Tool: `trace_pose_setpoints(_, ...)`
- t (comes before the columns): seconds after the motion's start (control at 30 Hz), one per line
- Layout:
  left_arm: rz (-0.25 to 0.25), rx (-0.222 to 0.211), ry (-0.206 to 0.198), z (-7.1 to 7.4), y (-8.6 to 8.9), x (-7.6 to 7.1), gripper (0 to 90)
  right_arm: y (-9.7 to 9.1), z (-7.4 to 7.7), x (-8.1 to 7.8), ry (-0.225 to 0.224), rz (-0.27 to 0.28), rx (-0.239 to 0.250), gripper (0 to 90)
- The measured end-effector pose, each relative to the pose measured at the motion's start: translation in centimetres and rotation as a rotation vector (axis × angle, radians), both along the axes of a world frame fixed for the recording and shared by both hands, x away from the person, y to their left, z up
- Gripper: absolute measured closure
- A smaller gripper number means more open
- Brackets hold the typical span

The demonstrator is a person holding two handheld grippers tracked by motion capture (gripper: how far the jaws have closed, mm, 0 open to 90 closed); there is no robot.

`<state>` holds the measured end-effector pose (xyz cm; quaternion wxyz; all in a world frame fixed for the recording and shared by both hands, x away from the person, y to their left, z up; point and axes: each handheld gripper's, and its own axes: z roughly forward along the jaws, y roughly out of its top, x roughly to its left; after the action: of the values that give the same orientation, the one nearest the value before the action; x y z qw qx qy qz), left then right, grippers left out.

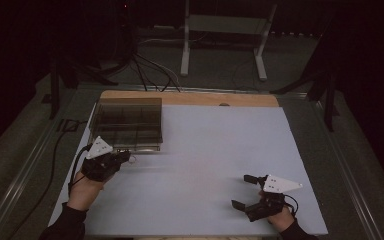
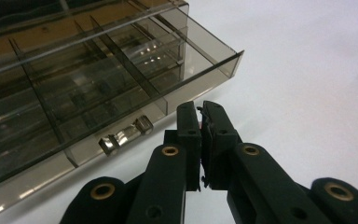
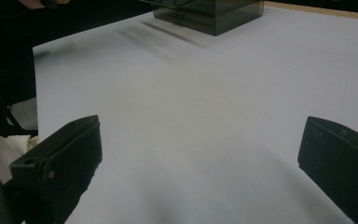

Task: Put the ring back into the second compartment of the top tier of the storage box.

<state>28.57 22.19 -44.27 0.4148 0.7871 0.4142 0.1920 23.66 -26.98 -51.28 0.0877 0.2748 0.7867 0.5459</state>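
Observation:
A smoky clear plastic organiser box (image 1: 127, 124) with several divided compartments stands at the back left of the pale table (image 1: 220, 150). My left gripper (image 1: 125, 156) sits just in front of the box's near edge, jaws pressed together. In the left gripper view the shut jaws (image 2: 200, 112) point at the box (image 2: 98, 79) beside its metal clasp (image 2: 126, 134); a faint red speck shows between the pads, too small to identify. My right gripper (image 1: 243, 190) rests near the front right, jaws wide apart. In the right gripper view nothing lies between its jaws (image 3: 200, 144), and the box (image 3: 209, 14) stands far off.
A wooden strip (image 1: 190, 98) runs along the table's far edge. Beyond it the dark floor holds cables (image 1: 150, 70) and a white stand frame (image 1: 225, 40). A cable (image 1: 55, 150) trails off the table's left side.

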Motion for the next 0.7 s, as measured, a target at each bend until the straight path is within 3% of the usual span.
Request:
trace_pose_setpoints(0.43, 0.002, -0.002, -0.031, 1.2, -0.3, 0.6, 88.3, 0.0, 0.1, 0.0, 0.001, 0.0, 0.006, 0.0)
trace_pose_setpoints(0.7, 0.029, -0.017, -0.056, 2.0, 0.2, 1.4, 88.3, 0.0, 0.1, 0.0, 0.005, -0.001, 0.012, 0.0)
